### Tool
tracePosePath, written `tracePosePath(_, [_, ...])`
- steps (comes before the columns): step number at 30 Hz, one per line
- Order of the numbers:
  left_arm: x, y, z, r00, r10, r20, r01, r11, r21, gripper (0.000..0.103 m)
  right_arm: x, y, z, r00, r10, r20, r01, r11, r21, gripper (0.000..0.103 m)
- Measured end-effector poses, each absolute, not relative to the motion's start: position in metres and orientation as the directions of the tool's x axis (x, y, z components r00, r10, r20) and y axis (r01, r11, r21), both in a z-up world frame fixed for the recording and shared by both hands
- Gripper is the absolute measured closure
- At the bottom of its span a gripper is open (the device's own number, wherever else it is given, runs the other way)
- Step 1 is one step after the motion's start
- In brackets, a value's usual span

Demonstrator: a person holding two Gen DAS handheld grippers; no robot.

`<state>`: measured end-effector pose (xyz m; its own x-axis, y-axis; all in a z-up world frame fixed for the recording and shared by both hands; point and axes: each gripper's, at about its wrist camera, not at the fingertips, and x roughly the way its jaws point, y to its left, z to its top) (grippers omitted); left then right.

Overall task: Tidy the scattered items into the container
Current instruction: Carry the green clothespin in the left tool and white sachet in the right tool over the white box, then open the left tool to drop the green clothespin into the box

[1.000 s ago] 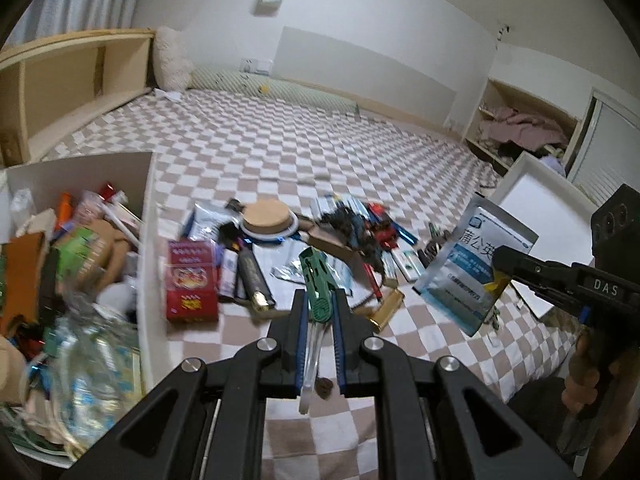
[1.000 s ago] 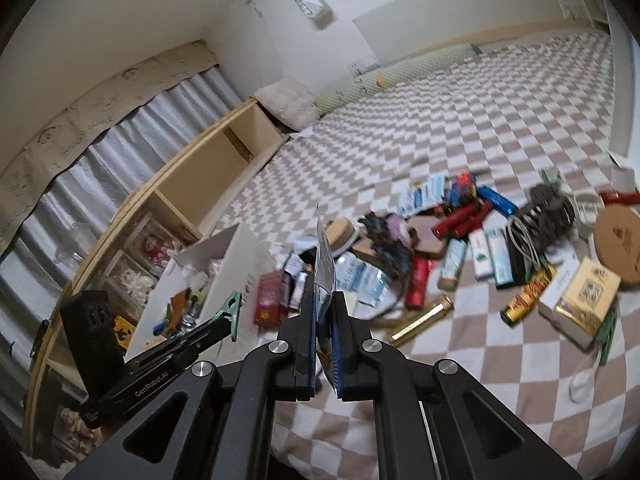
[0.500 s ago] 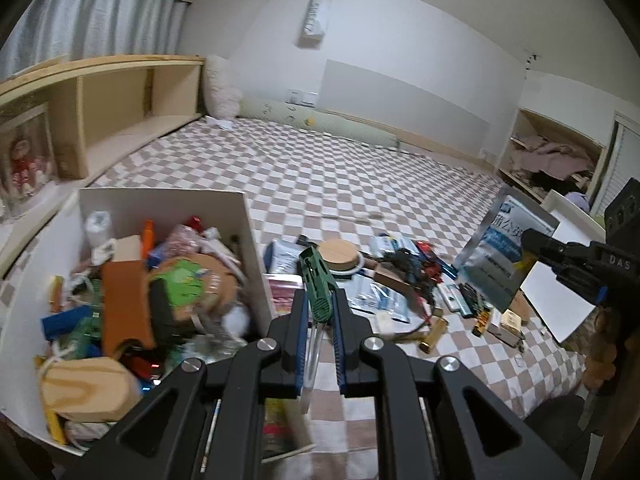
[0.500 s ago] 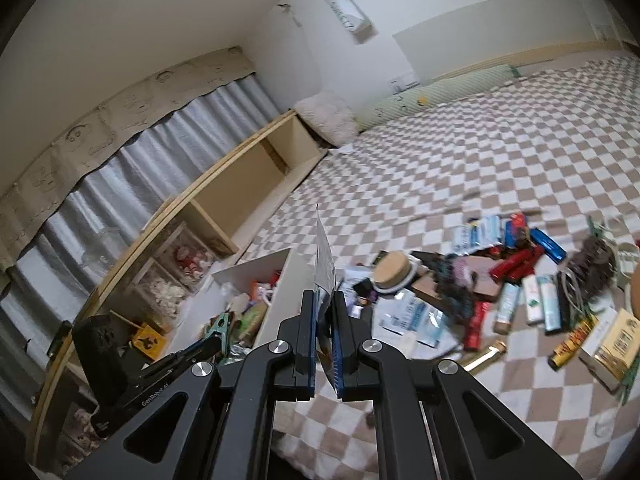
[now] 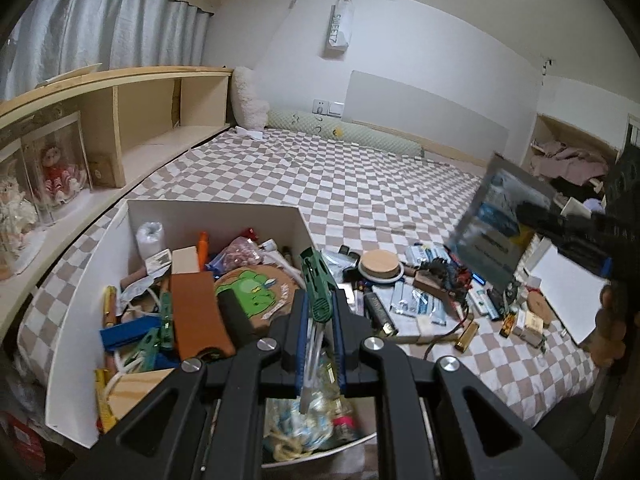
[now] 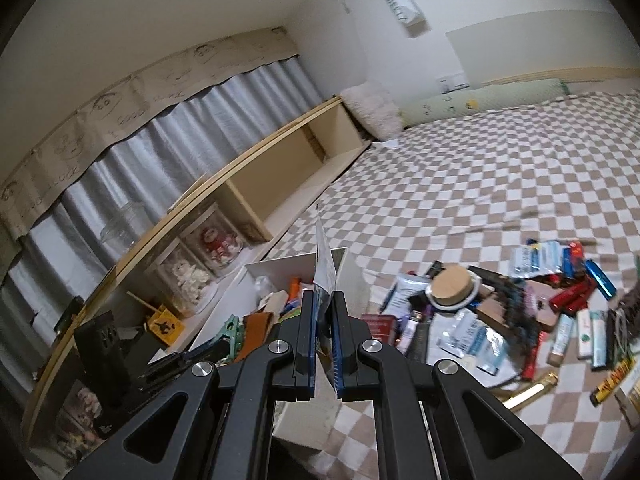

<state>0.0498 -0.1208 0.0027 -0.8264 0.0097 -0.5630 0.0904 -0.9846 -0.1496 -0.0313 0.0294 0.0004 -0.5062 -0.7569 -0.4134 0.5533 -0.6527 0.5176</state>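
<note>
Left wrist view: nearest the lens, the left gripper [image 5: 320,320] has its fingers pressed narrow on a green clip [image 5: 318,284], which juts forward over the white container [image 5: 80,320]. The container sits just below and ahead, packed with clutter: a brown leather case [image 5: 198,316], a round frog-print pad [image 5: 254,294], a blue clip [image 5: 128,330], a wooden block [image 5: 136,390]. Its right wall [image 5: 302,226] stands between that pile and the scattered items on the checkered sheet [image 5: 340,176]. Just past the wall lie a wooden-lidded jar [image 5: 380,264], a dark tube [image 5: 380,312], foil packets [image 5: 416,304] and a gold bar [image 5: 467,330]. Farther right, the right gripper [image 5: 528,212] hangs above the sheet with a blurred silver-blue sachet [image 5: 500,232] clamped in it, hiding some of the clutter behind. A white board [image 5: 564,284] lies beyond it.

In the right wrist view, the right gripper's [image 6: 323,336] fingers pinch the sachet [image 6: 325,264] edge-on, upright, blocking part of the container [image 6: 280,268] ahead. The left gripper [image 6: 224,340] with its clip is low to the left, over the container. Far off stand a wooden shelf [image 5: 140,120] with boxed dolls [image 5: 60,172] and grey curtains [image 5: 100,36].
</note>
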Motion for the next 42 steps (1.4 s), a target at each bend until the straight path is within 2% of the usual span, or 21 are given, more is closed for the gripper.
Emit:
tracePosePath(11, [0.068, -0.121, -0.012, -0.766, 0.033, -0.641, -0.02, -0.999, -0.028, 0.091, -0.035, -0.013, 0.005, -0.435, -0.794, -0.424, 0.616, -0.606, 0.503, 0.095])
tracePosePath(23, [0.065, -0.122, -0.033, -0.685, 0.073, -0.724, -0.066, -0.997, -0.038, 0.09, -0.039, -0.047, 0.002, -0.373, -0.812, -0.449, 0.648, -0.574, 0.501, 0.095])
tracePosePath(24, [0.063, -0.122, -0.034, -0.68, 0.075, -0.73, -0.065, -0.997, -0.042, 0.087, -0.039, -0.049, 0.003, -0.371, -0.812, -0.451, 0.649, -0.574, 0.499, 0.095])
tracePosePath(25, [0.063, -0.122, -0.035, -0.677, 0.073, -0.732, -0.062, -0.997, -0.042, 0.072, -0.04, -0.051, 0.003, -0.369, -0.811, -0.453, 0.651, -0.574, 0.497, 0.095])
tracePosePath(26, [0.063, -0.122, -0.036, -0.677, 0.068, -0.733, -0.058, -0.998, -0.039, 0.052, -0.04, -0.052, 0.003, -0.368, -0.81, -0.455, 0.652, -0.574, 0.495, 0.095])
tracePosePath(27, [0.064, -0.123, -0.037, -0.68, 0.064, -0.73, -0.053, -0.998, -0.039, 0.046, -0.041, -0.053, 0.003, -0.368, -0.81, -0.457, 0.653, -0.575, 0.494, 0.095])
tracePosePath(34, [0.067, -0.134, -0.037, -0.689, 0.053, -0.723, -0.01, -0.998, -0.063, 0.044, -0.051, -0.064, 0.004, -0.366, -0.802, -0.471, 0.653, -0.582, 0.484, 0.095])
tracePosePath(42, [0.069, -0.149, -0.038, -0.697, 0.046, -0.715, 0.039, -0.994, -0.101, 0.044, -0.072, -0.099, 0.003, -0.388, -0.755, -0.529, 0.666, -0.626, 0.406, 0.095])
